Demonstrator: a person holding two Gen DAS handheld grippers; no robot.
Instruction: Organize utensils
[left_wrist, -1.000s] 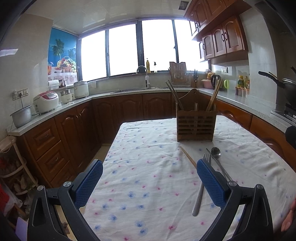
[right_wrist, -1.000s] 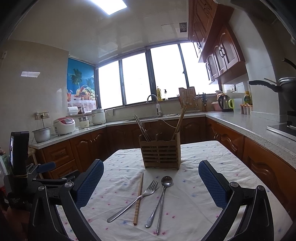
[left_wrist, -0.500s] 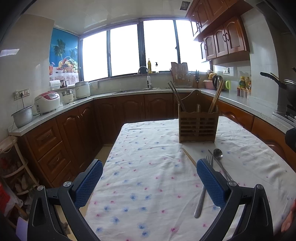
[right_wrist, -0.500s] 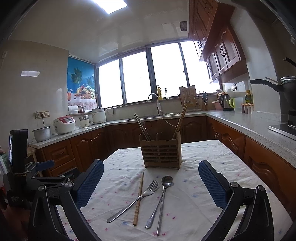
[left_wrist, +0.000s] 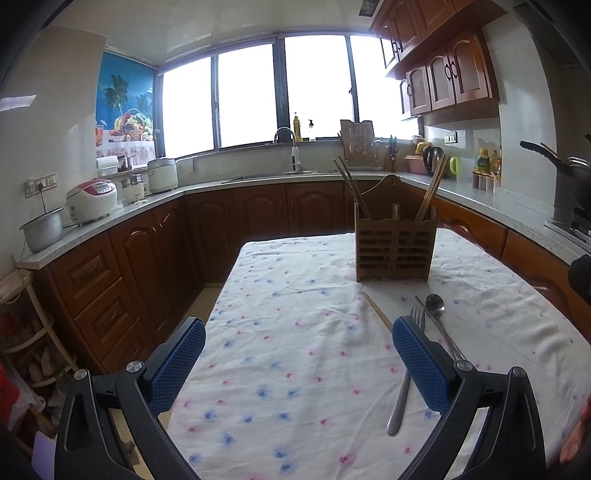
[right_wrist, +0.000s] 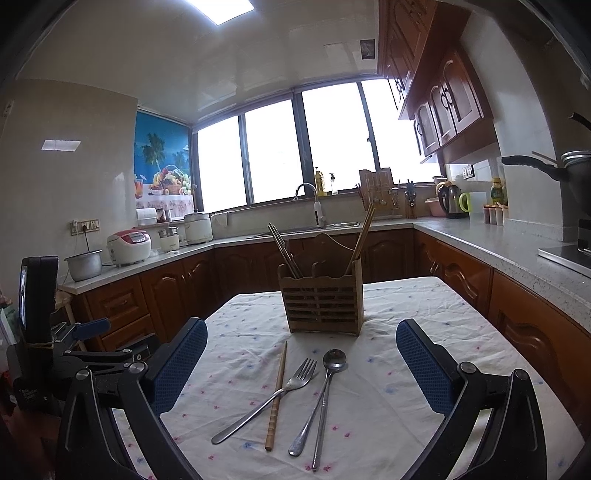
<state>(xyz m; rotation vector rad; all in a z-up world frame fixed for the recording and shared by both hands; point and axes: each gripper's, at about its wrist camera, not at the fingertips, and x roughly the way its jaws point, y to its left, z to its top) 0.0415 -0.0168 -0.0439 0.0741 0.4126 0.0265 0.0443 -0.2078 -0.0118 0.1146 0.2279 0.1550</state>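
Note:
A wooden slatted utensil holder (right_wrist: 320, 302) stands on the floral tablecloth with chopsticks leaning out of it; it also shows in the left wrist view (left_wrist: 394, 248). In front of it lie a wooden chopstick (right_wrist: 277, 395), a metal fork (right_wrist: 271, 397), a metal spoon (right_wrist: 320, 391) and a thin metal chopstick (right_wrist: 320, 417). My right gripper (right_wrist: 301, 350) is open and empty, held above these utensils. My left gripper (left_wrist: 298, 345) is open and empty, left of the fork (left_wrist: 406, 373) and spoon (left_wrist: 436, 306).
The table (left_wrist: 288, 332) has its left edge near brown floor cabinets (left_wrist: 110, 288). Counters with rice cookers (left_wrist: 90, 199) and a sink run around the room. A stove with a pan (right_wrist: 569, 173) is on the right. The left gripper's body (right_wrist: 55, 354) shows at the right view's left edge.
Both views have shifted only slightly; the left gripper has drifted a little. Both grippers stay open and the utensils have not moved.

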